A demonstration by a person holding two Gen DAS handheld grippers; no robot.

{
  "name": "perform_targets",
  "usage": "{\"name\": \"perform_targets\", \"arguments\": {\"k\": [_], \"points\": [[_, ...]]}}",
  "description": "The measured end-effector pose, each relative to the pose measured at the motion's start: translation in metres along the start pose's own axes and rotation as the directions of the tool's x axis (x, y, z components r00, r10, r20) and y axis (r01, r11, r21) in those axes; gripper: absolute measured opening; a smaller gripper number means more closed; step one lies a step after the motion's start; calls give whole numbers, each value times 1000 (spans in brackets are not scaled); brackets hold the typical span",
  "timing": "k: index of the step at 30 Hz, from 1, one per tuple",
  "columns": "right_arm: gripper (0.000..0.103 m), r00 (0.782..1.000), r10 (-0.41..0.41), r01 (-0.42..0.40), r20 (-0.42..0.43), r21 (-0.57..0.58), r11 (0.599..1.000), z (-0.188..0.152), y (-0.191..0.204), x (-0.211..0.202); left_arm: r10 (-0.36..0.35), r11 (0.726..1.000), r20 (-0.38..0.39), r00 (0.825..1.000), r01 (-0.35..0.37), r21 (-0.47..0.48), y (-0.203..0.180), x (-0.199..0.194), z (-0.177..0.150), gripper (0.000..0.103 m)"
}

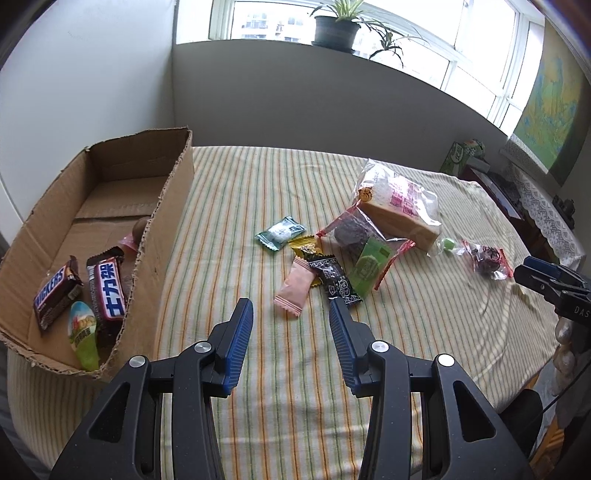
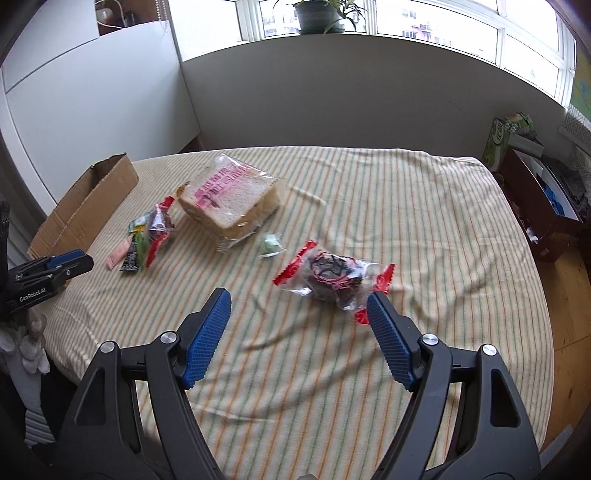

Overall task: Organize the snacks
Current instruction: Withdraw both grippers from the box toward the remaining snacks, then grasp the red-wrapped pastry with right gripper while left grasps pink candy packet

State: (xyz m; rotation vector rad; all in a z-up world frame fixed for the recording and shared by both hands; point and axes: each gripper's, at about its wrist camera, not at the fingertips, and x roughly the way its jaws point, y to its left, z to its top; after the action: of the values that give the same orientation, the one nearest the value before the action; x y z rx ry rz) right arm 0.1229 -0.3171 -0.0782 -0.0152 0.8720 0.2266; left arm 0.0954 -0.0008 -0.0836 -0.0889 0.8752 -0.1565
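One cardboard box (image 1: pixel 110 206) at the desk's (image 1: pixel 266 369) left edge holding two Snickers bars (image 1: pixel 55 291), one bread pack (image 1: pixel 402 210) mid-desk, left gripper (image 1: pixel 291 314) and right gripper (image 2: pixel 299 306) tilted downward, jaws apart, empty

This was a lived-in home, likely a bedroom or sitting room. A striped cloth (image 2: pixel 369 206) covered the table or bed. At twelve o'clock a potted plant (image 1: pixel 338 27) stood on a wide windowsill, apartment blocks beyond the glass. At two o'clock hung a wall map (image 1: pixel 550 107), above a lace-edged cloth (image 1: pixel 543 206).
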Motion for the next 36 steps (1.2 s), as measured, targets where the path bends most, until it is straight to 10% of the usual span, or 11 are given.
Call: {"name": "perform_targets", "arguments": {"k": [30,36], "points": [[68,988,48,-73,-147,-168,983,26,-16,68,29,995,-93,995,-20,97,-10,57,18,33],[46,982,57,-89,-182,-172,981,19,-14,71,19,996,-95,995,-11,84,-7,58,19,19]]}}
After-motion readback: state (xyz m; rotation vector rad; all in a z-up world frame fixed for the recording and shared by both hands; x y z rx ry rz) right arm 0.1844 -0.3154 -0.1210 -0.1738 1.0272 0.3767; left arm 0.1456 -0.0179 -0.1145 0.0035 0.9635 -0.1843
